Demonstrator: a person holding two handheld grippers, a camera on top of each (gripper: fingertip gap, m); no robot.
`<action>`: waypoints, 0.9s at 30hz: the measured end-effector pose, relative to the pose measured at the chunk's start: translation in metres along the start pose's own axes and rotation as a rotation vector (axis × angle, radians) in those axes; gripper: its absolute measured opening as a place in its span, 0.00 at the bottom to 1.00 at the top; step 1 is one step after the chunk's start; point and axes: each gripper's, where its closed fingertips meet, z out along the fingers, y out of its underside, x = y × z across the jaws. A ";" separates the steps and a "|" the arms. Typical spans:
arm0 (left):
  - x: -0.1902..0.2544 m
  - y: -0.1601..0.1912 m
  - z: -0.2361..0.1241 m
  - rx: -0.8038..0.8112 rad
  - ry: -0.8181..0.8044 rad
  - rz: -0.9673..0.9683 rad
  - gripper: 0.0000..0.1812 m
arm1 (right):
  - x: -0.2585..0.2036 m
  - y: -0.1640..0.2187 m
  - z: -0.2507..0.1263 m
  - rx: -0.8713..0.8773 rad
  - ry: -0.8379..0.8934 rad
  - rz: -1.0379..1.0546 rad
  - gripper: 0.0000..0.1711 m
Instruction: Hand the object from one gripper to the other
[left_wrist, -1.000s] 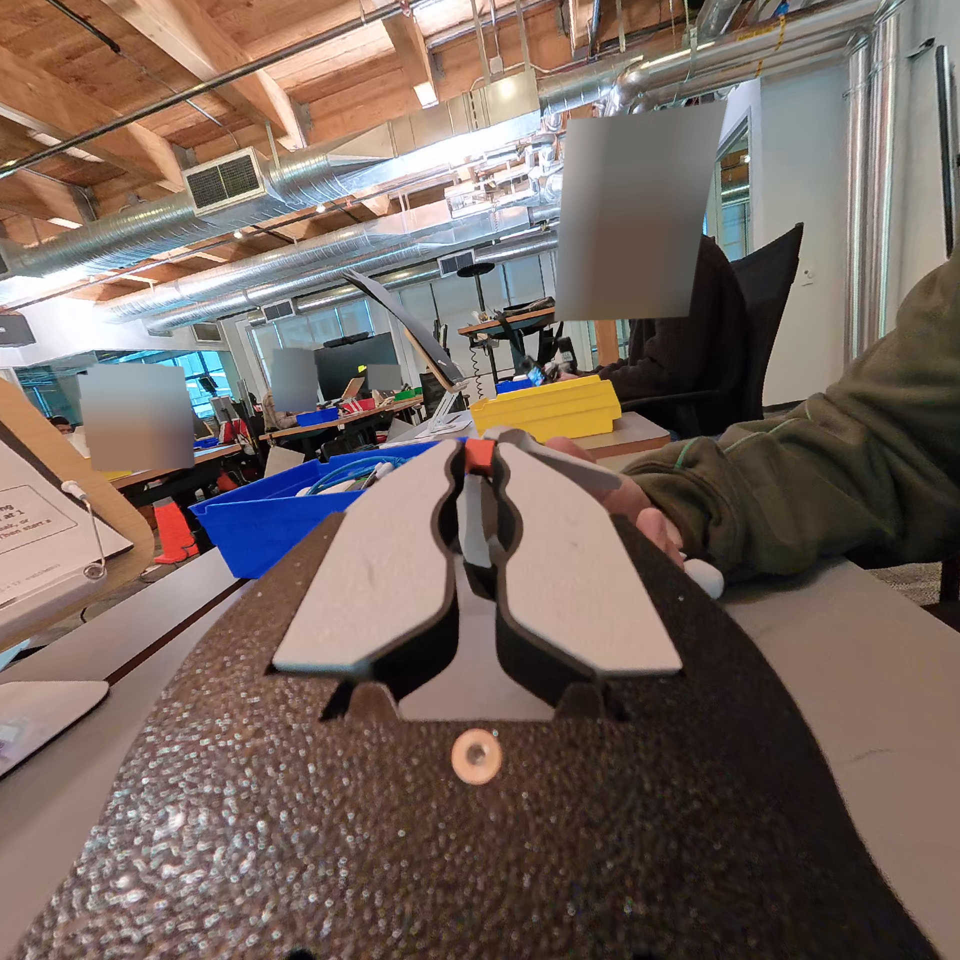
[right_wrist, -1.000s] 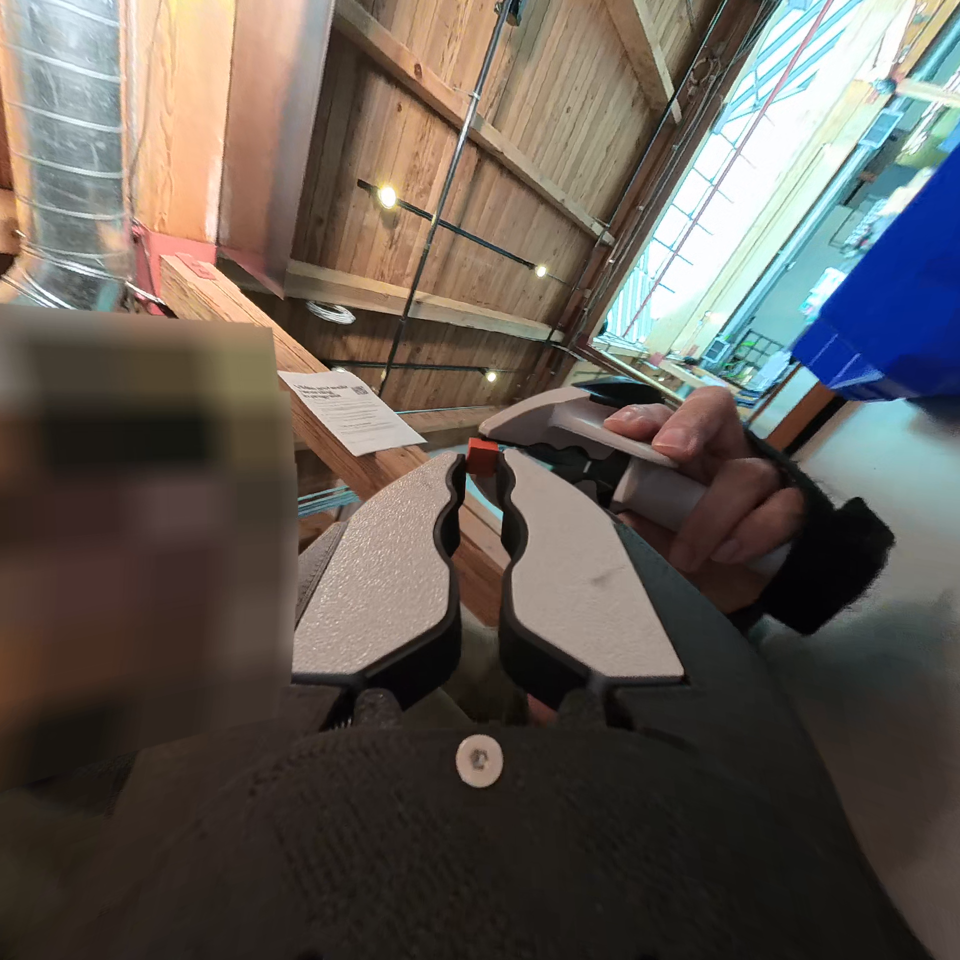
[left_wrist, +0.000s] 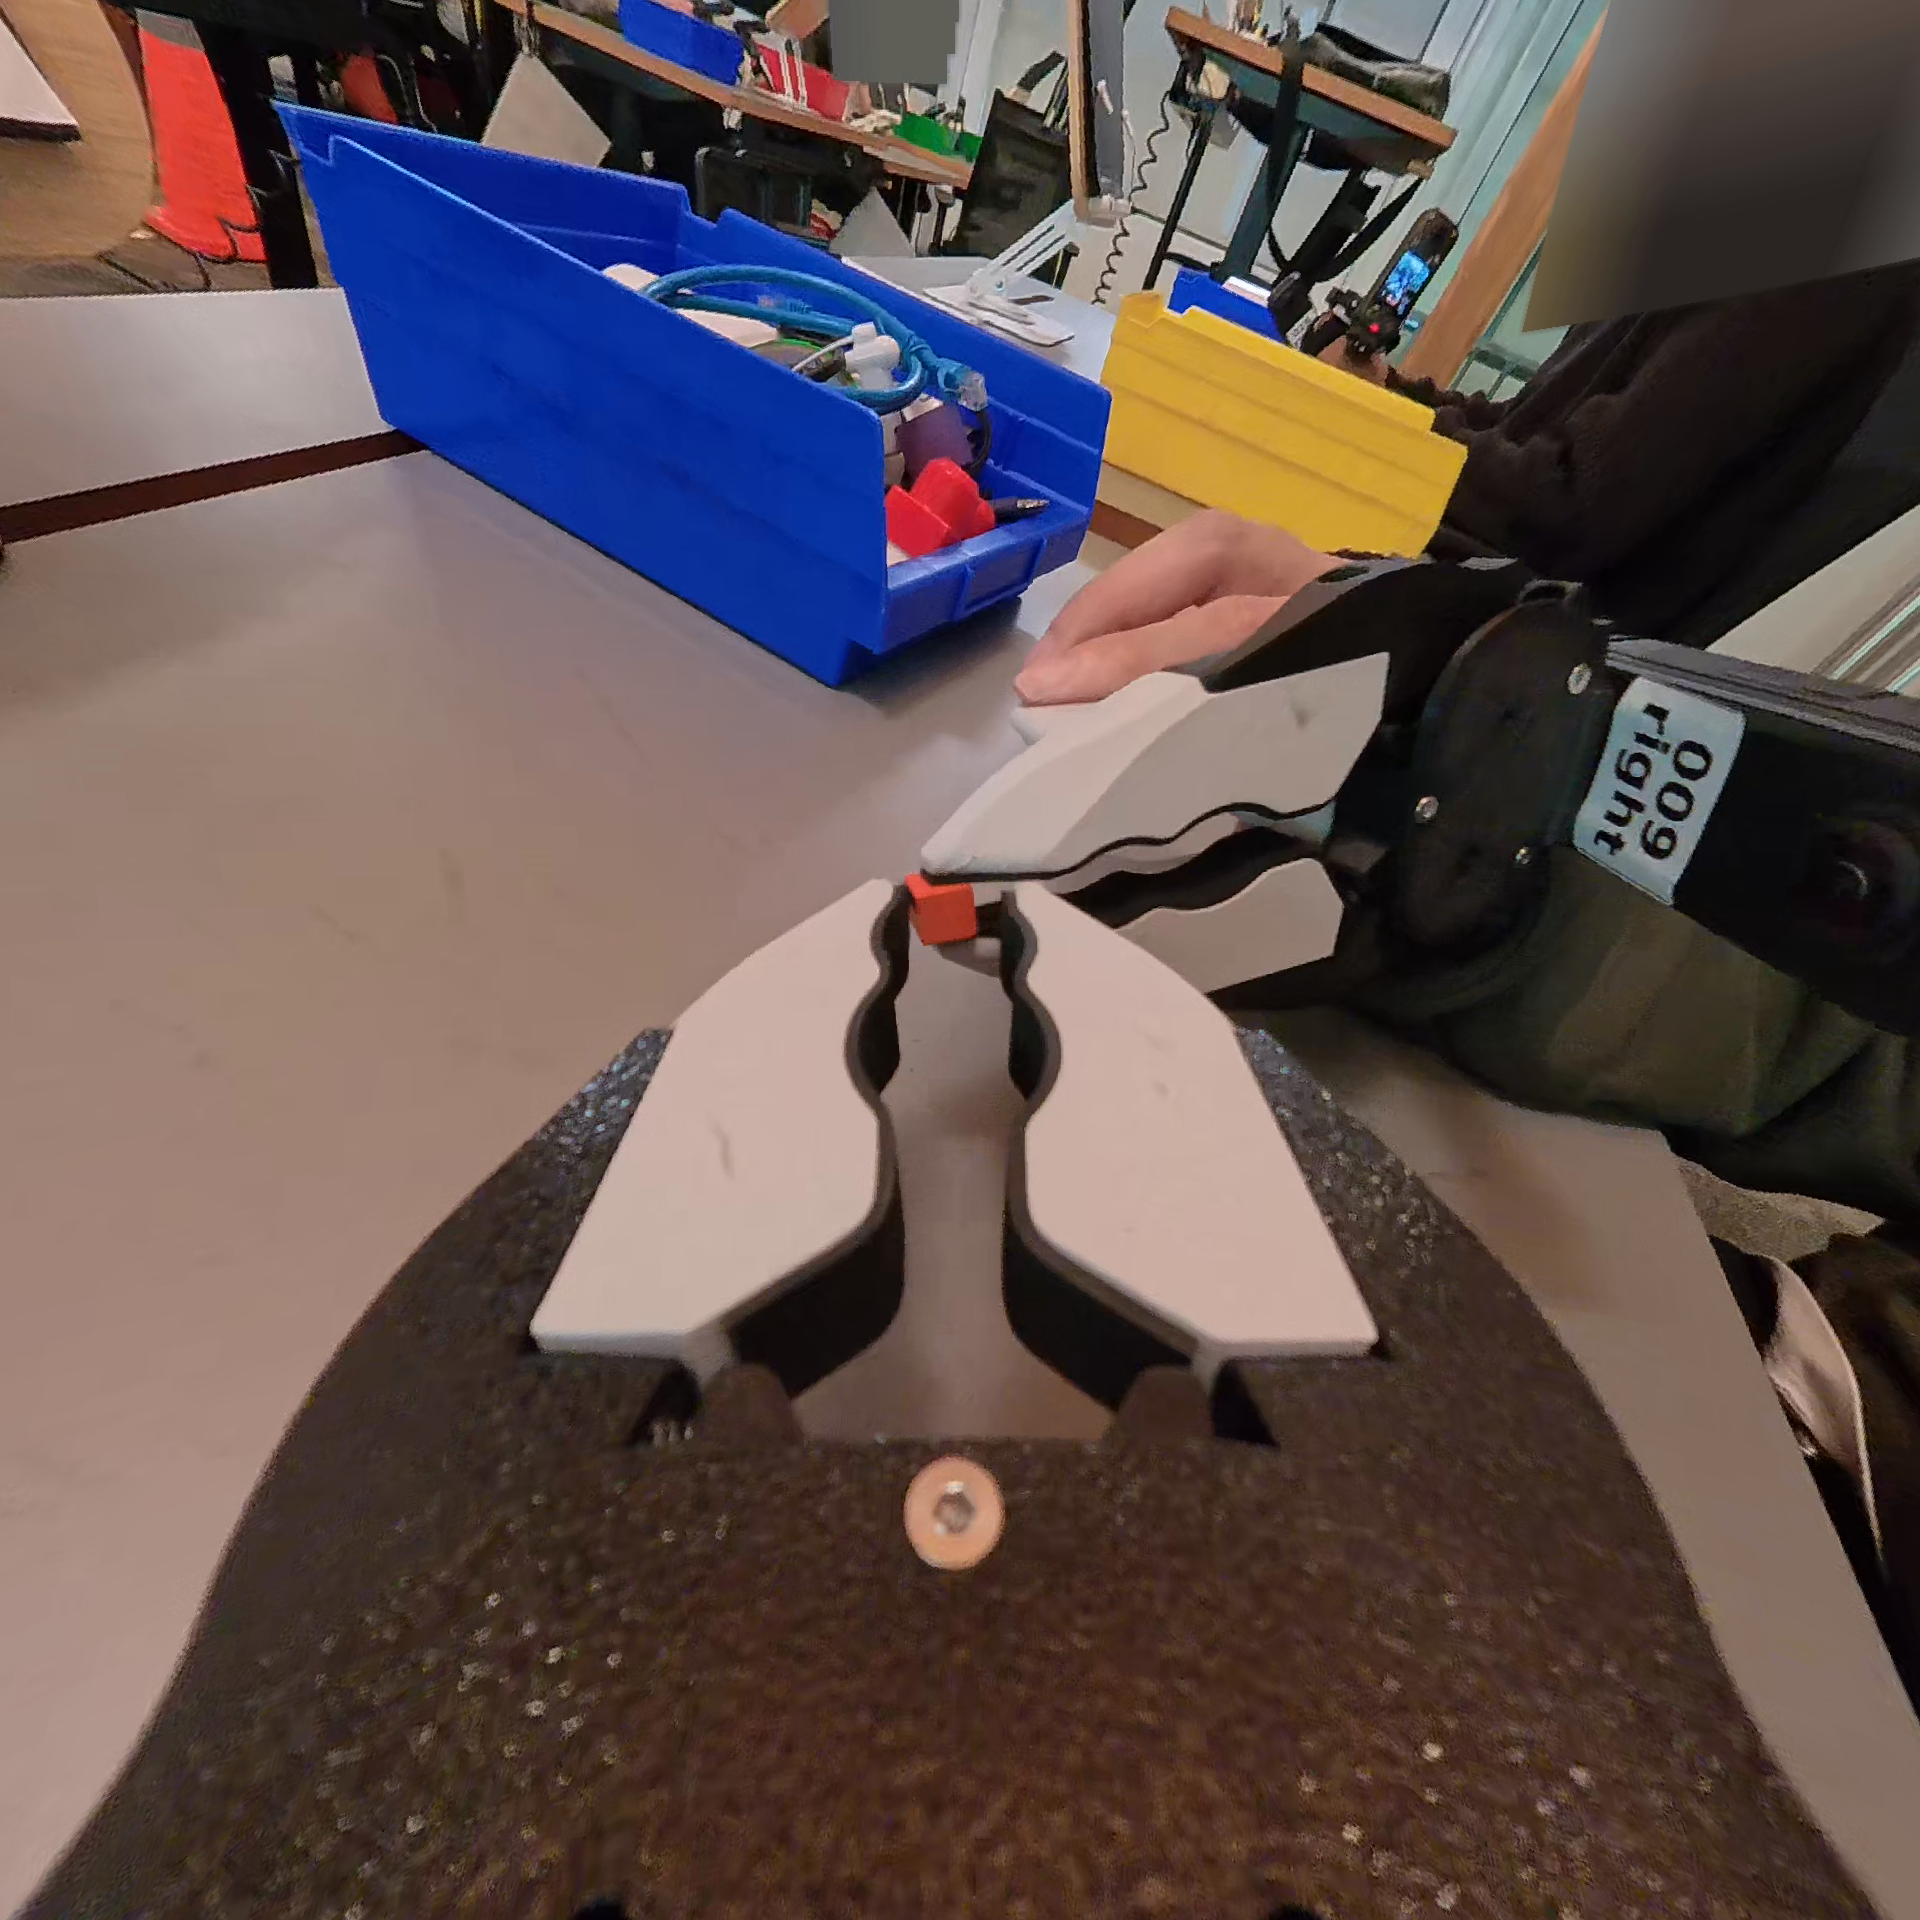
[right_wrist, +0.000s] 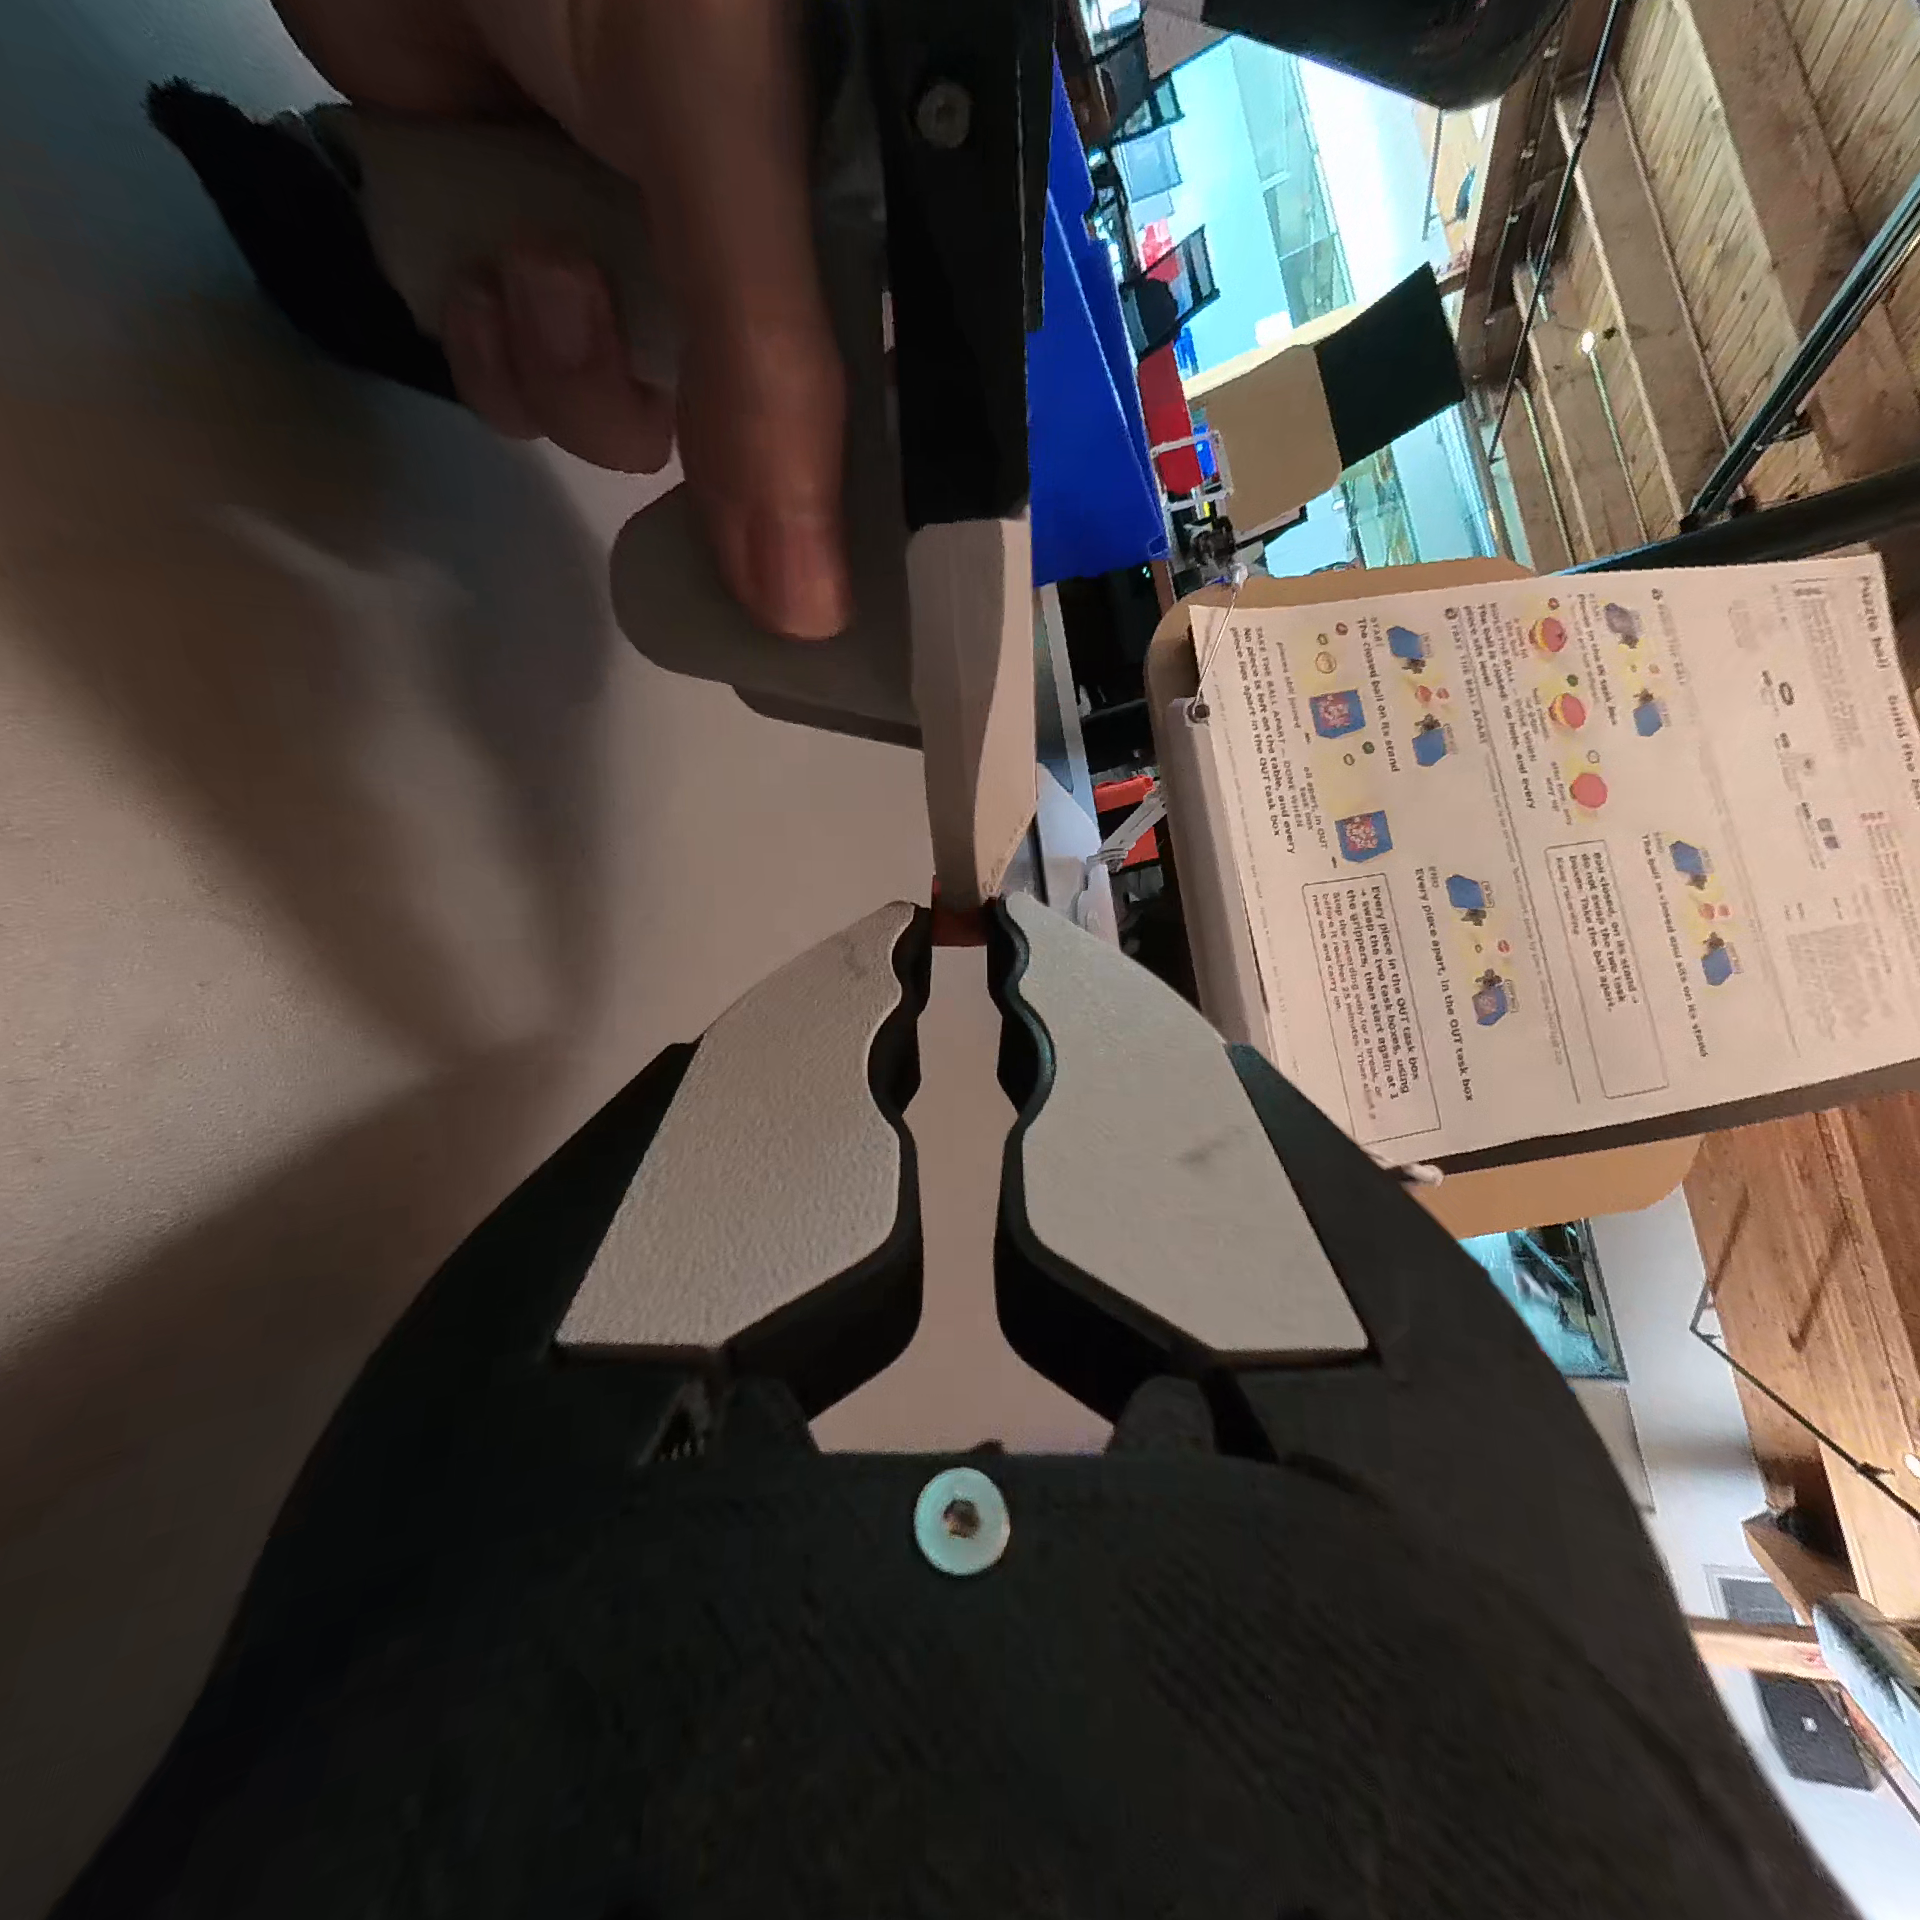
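Across the grey table (left_wrist: 312, 831), bare surface runs wide on the left, up to the blue bin (left_wrist: 665, 416); a yellow bin (left_wrist: 1268, 447) sits beyond it. At centre, the left gripper (left_wrist: 945, 925) has its fingers spread slightly, the small red block (left_wrist: 940, 909) between its tips. From the right, the right gripper (left_wrist: 966, 904) pinches that block top and bottom, hiding much of it. Whether the left fingertips still press the block is hard to make out.

surface: grey table (left_wrist: 364, 831) | on it: blue bin (left_wrist: 623, 416), yellow bin (left_wrist: 1278, 447) behind
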 end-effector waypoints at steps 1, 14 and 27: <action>-0.001 0.001 0.001 -0.007 -0.010 0.000 0.08 | -0.001 0.001 0.001 -0.007 -0.004 0.003 0.06; 0.003 -0.021 -0.019 0.158 0.076 0.080 0.05 | 0.014 -0.016 -0.005 0.244 -0.107 0.729 0.24; 0.038 -0.027 -0.030 0.249 0.131 0.607 0.05 | 0.025 -0.055 -0.025 0.782 -0.876 2.011 0.13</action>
